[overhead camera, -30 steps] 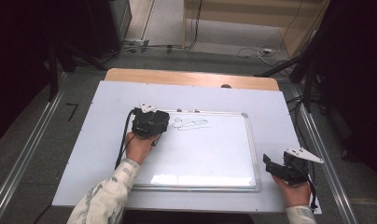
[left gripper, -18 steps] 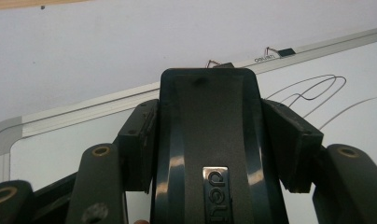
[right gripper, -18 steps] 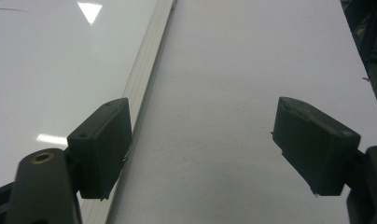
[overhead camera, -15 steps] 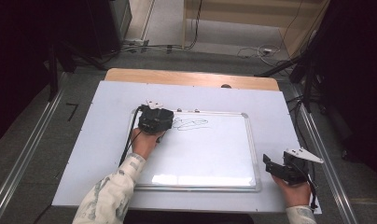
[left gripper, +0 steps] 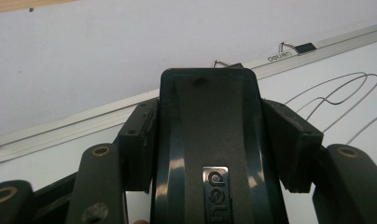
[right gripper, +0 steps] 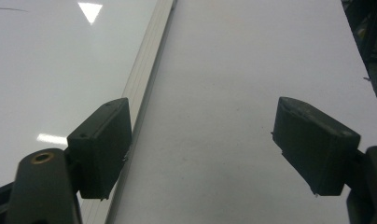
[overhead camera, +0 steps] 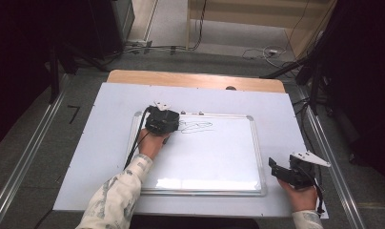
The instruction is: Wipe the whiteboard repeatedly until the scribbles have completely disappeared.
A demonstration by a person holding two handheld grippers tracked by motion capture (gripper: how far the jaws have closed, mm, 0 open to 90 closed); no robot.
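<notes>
Eraser closes in on the scribble point(overhead camera: 196, 127)

The left gripper point(left gripper: 210, 140), fingers clamped on the eraser point(left gripper: 207, 154), has slid along the whiteboard point(overhead camera: 214, 162) toward the scribble; right gripper point(right gripper: 203, 149) waits, fingers wide.

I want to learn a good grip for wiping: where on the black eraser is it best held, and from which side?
Hold the eraser by its two long flanks, coming from its rear end, as the left gripper does: its pads press both sides. The body is long with flat, parallel sides, so this grip likely keeps its underside level on the whiteboard near the scribble.
</notes>
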